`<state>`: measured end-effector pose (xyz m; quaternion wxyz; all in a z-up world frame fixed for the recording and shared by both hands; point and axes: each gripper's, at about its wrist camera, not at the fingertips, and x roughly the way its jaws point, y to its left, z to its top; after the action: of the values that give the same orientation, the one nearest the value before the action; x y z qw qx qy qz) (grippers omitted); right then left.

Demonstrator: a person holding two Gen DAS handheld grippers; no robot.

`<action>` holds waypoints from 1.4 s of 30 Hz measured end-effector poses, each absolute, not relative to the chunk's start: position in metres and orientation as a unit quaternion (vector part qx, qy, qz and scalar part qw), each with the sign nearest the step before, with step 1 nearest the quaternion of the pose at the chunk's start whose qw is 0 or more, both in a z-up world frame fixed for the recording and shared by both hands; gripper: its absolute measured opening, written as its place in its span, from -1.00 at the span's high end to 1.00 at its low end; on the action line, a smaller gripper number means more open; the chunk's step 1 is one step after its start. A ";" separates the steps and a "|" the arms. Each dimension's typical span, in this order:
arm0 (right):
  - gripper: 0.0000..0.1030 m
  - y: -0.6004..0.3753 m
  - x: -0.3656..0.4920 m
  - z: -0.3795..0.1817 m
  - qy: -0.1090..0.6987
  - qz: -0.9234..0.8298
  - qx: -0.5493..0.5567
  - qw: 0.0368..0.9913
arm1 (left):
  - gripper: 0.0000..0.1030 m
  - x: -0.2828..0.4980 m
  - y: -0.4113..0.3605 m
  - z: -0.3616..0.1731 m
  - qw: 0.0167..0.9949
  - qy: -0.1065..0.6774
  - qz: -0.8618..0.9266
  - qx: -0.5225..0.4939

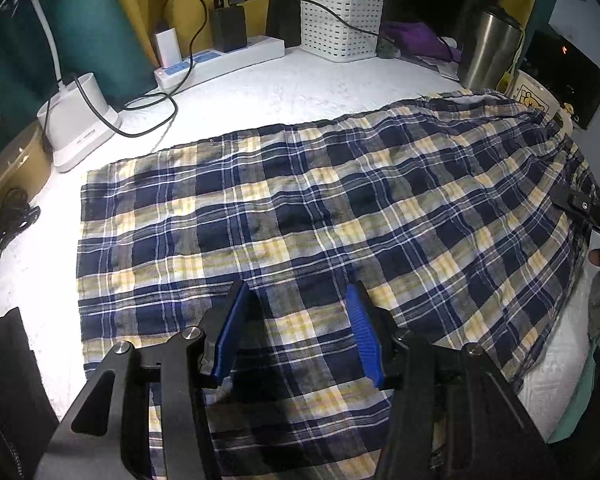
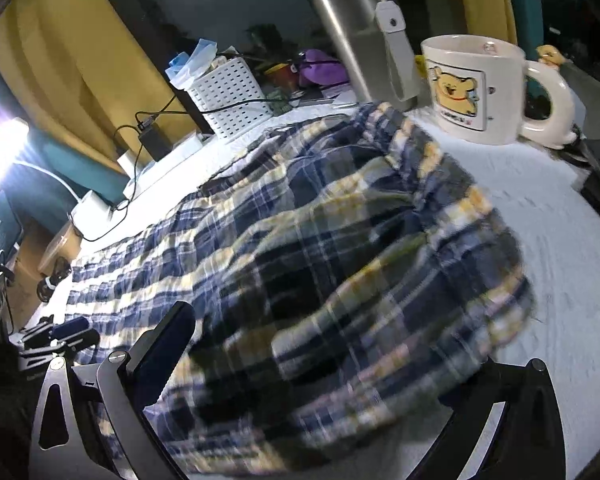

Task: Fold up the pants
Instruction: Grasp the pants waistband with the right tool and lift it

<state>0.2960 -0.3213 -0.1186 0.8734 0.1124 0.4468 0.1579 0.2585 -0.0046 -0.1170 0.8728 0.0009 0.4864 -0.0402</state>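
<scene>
Left gripper [image 1: 296, 312] tilted down over plaid pants [image 1: 300, 208], jaws apart — empty, right gripper [image 2: 320, 380] low, grip unclear

The plaid cotton pants [image 1: 320, 216] carry navy, grey and pale-yellow checks crossed by thin white lines — they lie on a white textured table cover [image 1: 300, 84]. The left gripper [image 1: 296, 332] is black with bright blue pads [image 1: 228, 332]. Behind stand a white perforated plastic basket [image 1: 340, 24], a brushed-steel tumbler [image 1: 490, 48] and a cream ceramic mug [image 2: 476, 88] — printed with a yellow bear.
</scene>
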 end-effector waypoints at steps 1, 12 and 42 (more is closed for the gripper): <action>-1.00 -0.321 0.300 -0.119 0.446 0.164 0.122 0.871 | 0.03 0.259 -0.004 -0.117 0.872 0.487 -0.041 0.001; -1.00 -0.320 0.331 -0.121 0.446 0.179 0.156 0.863 | 0.03 0.257 0.006 -0.111 0.880 0.474 -0.036 -0.009; 0.67 -0.338 0.313 -0.109 0.420 0.173 0.175 0.874 | 0.03 0.242 0.035 -0.086 0.902 0.430 -0.027 -0.025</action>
<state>0.3132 -0.3375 -0.1094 0.8738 0.1749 0.4196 0.1725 0.2421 0.0350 -0.0860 0.9020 -0.0245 0.4302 -0.0266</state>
